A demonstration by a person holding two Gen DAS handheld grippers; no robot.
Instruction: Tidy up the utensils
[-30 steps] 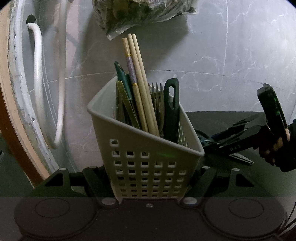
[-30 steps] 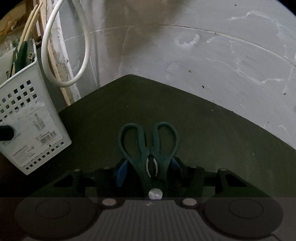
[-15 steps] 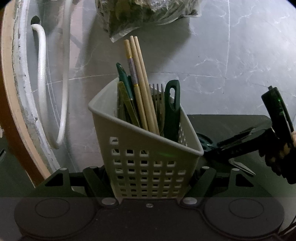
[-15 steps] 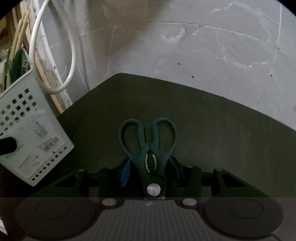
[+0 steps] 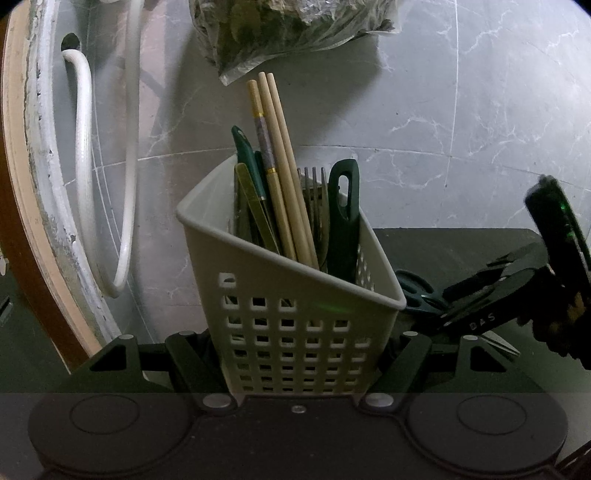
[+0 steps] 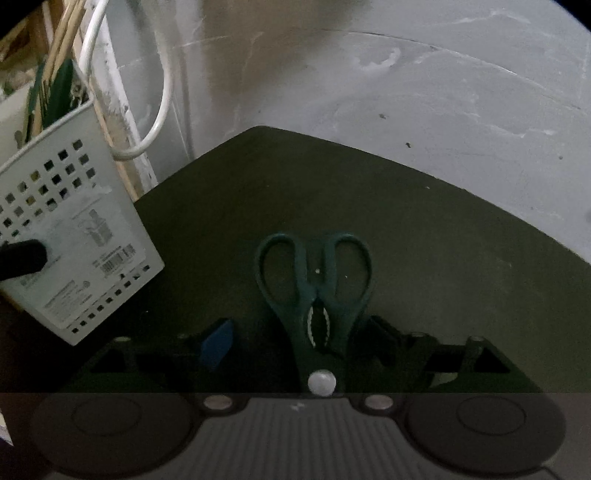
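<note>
My left gripper (image 5: 297, 354) is shut on a pale perforated utensil basket (image 5: 295, 325) and holds it tilted. In it stand wooden chopsticks (image 5: 280, 166), a fork (image 5: 314, 192) and dark green handled utensils (image 5: 343, 221). Dark green scissors (image 6: 314, 288) lie flat on the black mat (image 6: 406, 221), handles pointing away. My right gripper (image 6: 299, 339) is open with its fingers on either side of the scissors near the pivot. The basket (image 6: 74, 236) shows at the left of the right wrist view. The right gripper (image 5: 491, 295) shows at the right of the left wrist view.
A grey marble-patterned wall (image 5: 443, 110) stands behind the mat. A white hose (image 5: 85, 166) loops by a wooden frame (image 5: 22, 184) at the left. A plastic bag of greens (image 5: 288, 29) hangs above the basket.
My right gripper has opened around the scissors, which now lie loose between its fingers. The basket has tilted and shifted slightly in the left gripper.
</note>
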